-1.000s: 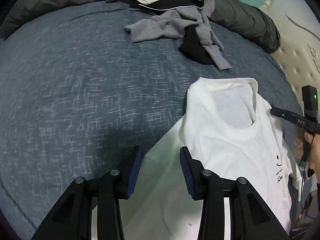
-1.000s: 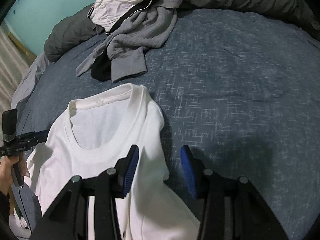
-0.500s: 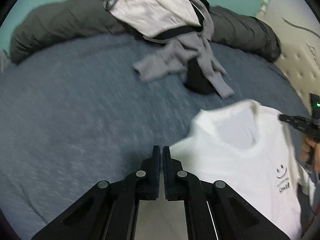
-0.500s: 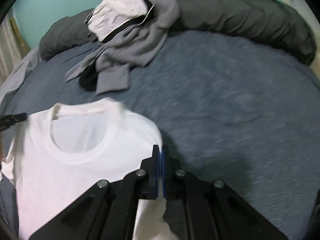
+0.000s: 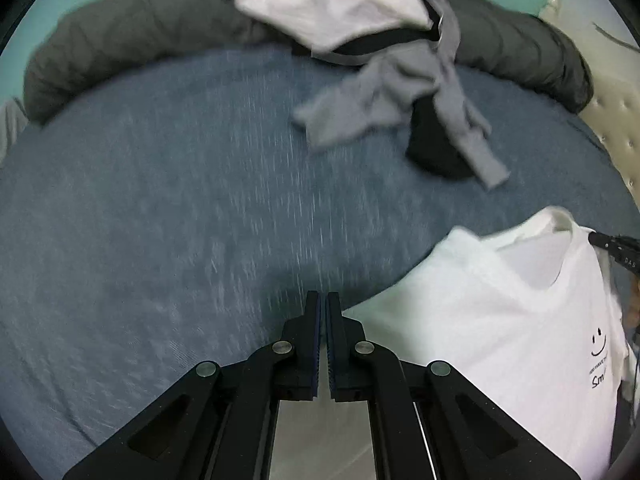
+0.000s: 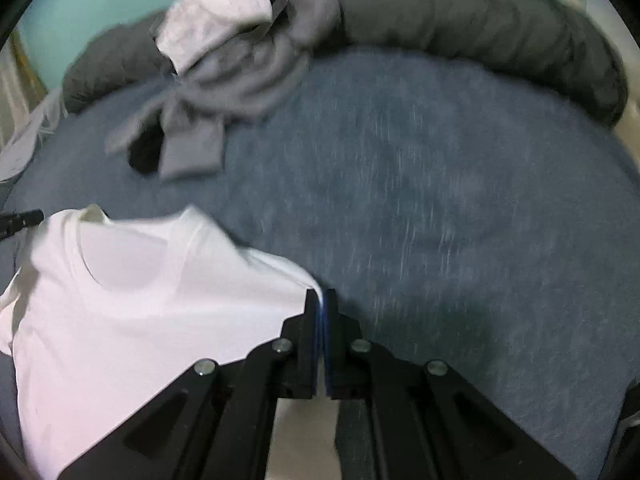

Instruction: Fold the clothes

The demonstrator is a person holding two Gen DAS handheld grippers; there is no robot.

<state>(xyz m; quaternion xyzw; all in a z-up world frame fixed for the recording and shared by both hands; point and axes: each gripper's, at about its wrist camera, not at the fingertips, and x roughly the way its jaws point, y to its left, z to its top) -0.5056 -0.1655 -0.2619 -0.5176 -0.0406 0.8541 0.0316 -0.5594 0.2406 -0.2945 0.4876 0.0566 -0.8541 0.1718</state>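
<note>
With both tongs [image 5: 323, 300] [image 6: 322, 300] pinching the white T-shirt [image 6: 140, 300] edges, first fold under way; next, carry edges across.

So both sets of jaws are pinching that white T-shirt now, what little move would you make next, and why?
Probably lift both edges a little and carry them across the white T-shirt to start a fold. The right gripper and left gripper are each shut on an edge, while the shirt lies spread on the blue bedcover, neckline open and unfolded.
</note>
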